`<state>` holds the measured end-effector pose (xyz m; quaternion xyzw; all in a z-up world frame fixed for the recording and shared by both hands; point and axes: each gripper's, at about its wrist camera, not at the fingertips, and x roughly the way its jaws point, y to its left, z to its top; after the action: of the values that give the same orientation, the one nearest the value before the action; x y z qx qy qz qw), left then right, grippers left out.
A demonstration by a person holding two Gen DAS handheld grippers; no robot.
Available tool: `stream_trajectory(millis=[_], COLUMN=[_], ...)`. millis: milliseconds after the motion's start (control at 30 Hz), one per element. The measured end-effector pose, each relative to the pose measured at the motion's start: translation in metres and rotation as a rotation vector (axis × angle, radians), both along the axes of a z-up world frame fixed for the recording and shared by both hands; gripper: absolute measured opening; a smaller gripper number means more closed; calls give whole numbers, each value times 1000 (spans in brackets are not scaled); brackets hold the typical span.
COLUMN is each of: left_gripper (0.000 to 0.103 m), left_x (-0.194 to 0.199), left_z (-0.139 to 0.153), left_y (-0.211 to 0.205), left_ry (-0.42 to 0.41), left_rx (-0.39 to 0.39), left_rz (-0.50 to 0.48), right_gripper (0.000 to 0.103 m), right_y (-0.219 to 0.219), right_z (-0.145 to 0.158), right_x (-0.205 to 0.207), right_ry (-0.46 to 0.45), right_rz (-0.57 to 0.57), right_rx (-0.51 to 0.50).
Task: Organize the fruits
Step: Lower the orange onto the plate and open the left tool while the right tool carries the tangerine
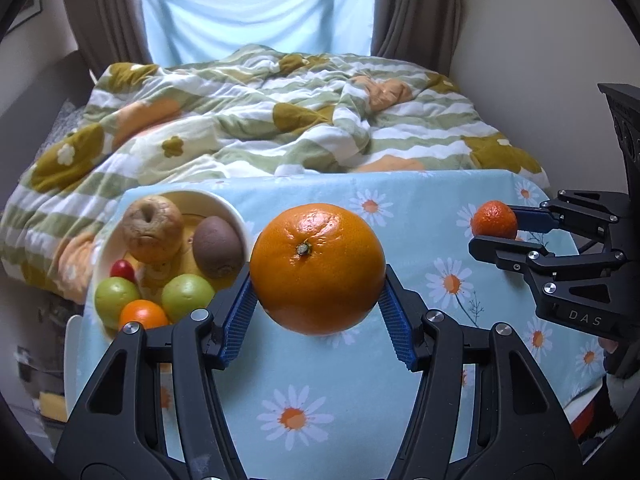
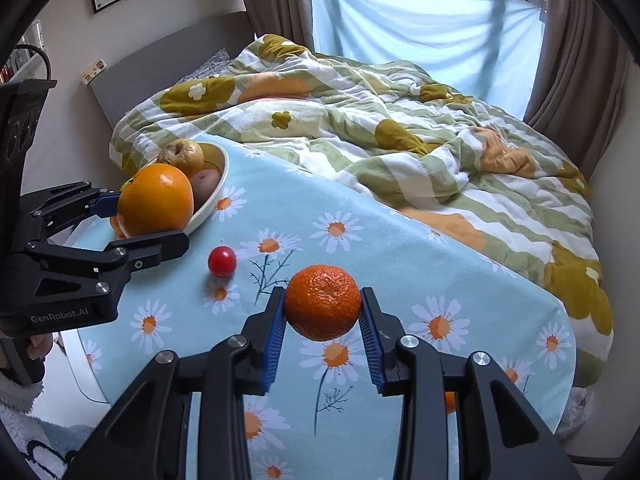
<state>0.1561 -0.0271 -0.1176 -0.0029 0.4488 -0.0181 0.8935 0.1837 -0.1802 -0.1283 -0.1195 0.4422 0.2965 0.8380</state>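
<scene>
In the left wrist view, the left gripper point(image 1: 318, 276) fills the lower centre of the frame, its blue ribbed pads pressed against both sides of a large, smooth orange with a green stem stub point(image 1: 317, 268), which hangs clear above the tabletop. The jaws stand partly apart, as wide as the fruit. At the right edge of that frame, the right gripper point(image 1: 494, 229) clamps a small, dimpled orange mandarin point(image 1: 494, 219).

In the right wrist view the same mandarin point(image 2: 322, 302) sits at lower centre between the right gripper's narrow-set blue pads, lifted off the cloth. Just left of it, a small round red cherry tomato point(image 2: 222, 261) lies on the tabletop, which is covered by a pale blue cloth printed with daisies point(image 2: 400, 248).

At the left of the left wrist frame, a round cream bowl point(image 1: 232, 208) holds a wrinkled brown apple point(image 1: 153, 229), a brown kiwi point(image 1: 218, 246), two green fruits point(image 1: 188, 298), a small orange fruit point(image 1: 143, 315) and a red tomato point(image 1: 122, 270). Beyond the tabletop lies a bed with a striped floral quilt point(image 1: 280, 120).
</scene>
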Motion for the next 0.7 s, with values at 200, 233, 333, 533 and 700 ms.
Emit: stream_trajectory(millis=[200,233,333,533,700], left_gripper=[65,65,65,65,65], left_x=[-9,-10,-10,-6,3], left_z=[11,13,16,12,-2], left_y=[45,53,77,120,144], left_ry=[-9,-11,-16,-6,12], left_rx=[6,7,15,31,30], left_rz=[-8,-9,-12,-26,-51], right_gripper=[33,33,33,33,33], right_y=[37,44,64,104,127], right_z=[13,14,16,14,8], right_x=[-11,-12,-14,-17,-17], right_ry=[-3,0,1,10,20], right_rz=[-35,-41,-58,-86,-116], right_rx=[25,31,43,57,59])
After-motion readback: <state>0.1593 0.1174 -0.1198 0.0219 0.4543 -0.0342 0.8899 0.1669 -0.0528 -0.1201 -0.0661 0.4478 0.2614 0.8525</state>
